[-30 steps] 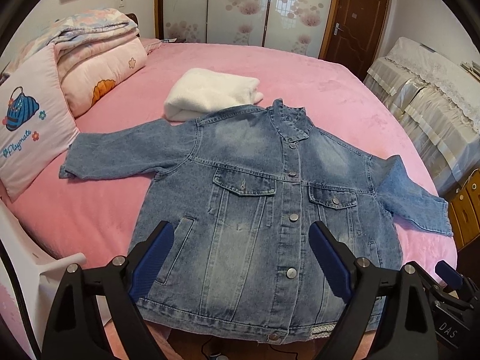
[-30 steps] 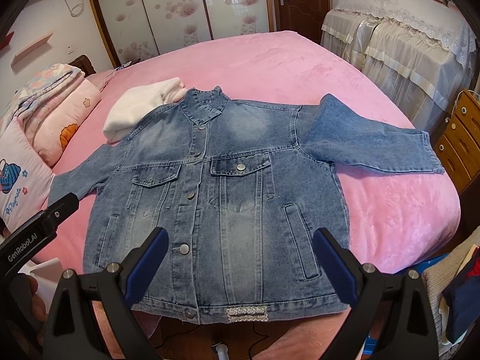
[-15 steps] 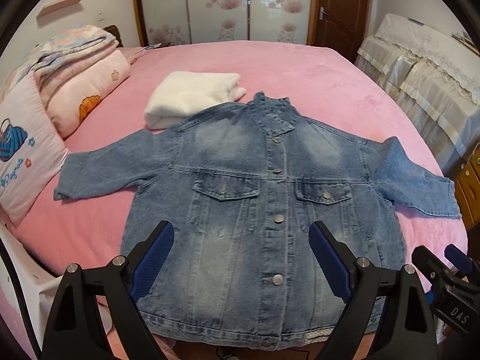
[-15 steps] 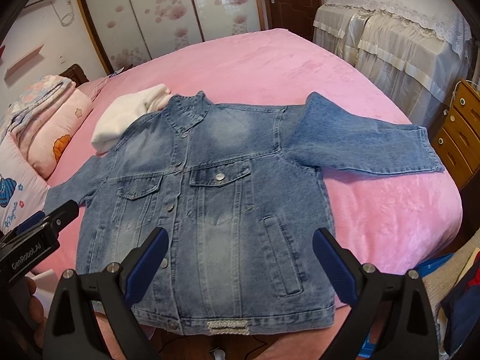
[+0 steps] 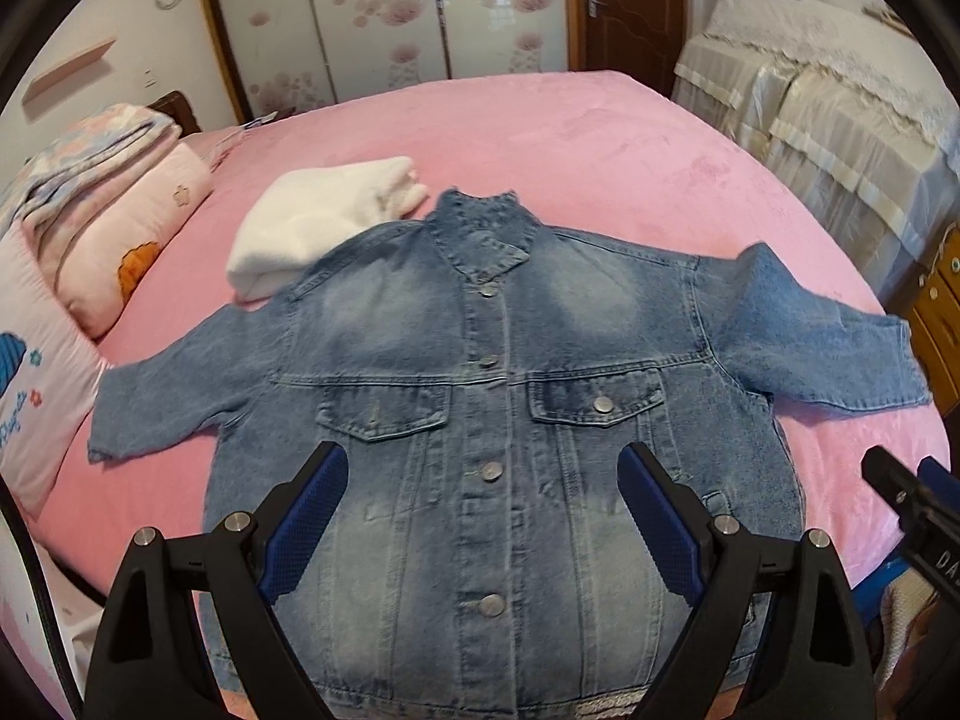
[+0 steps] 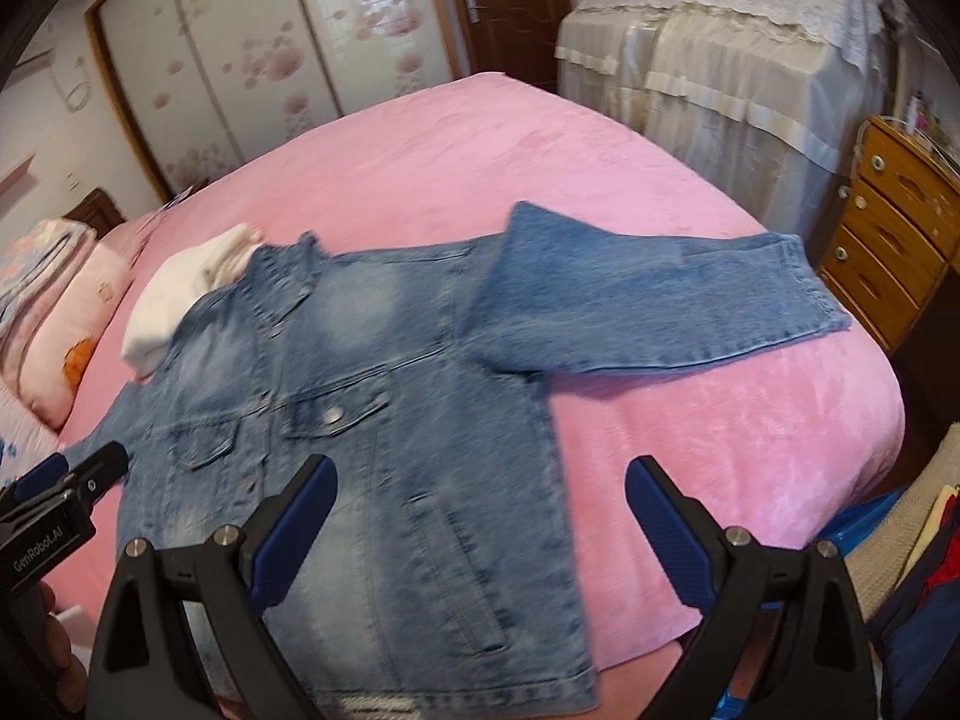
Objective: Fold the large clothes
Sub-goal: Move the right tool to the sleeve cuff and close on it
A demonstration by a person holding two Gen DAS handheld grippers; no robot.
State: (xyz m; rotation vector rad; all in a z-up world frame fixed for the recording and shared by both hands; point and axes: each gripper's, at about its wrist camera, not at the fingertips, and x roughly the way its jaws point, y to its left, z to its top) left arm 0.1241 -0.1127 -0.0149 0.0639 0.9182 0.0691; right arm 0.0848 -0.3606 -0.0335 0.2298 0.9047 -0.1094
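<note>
A blue denim jacket (image 5: 492,396) lies front up and buttoned on the pink bed, sleeves spread to both sides; it also shows in the right wrist view (image 6: 384,396). My left gripper (image 5: 483,492) is open and empty, held above the jacket's lower front. My right gripper (image 6: 480,510) is open and empty above the jacket's right side seam, with the right sleeve (image 6: 654,294) ahead of it. The left gripper's body (image 6: 54,498) shows at the left edge of the right wrist view.
A folded white garment (image 5: 324,222) lies partly under the jacket's left shoulder. Pillows and a folded quilt (image 5: 90,210) sit at the left. A covered cabinet (image 6: 720,60) and a wooden drawer unit (image 6: 894,234) stand right of the bed (image 5: 600,150).
Both grippers have swung to the right; the right wrist view now faces the right sleeve and bed corner. The jacket has not moved. Both grippers stay open.
</note>
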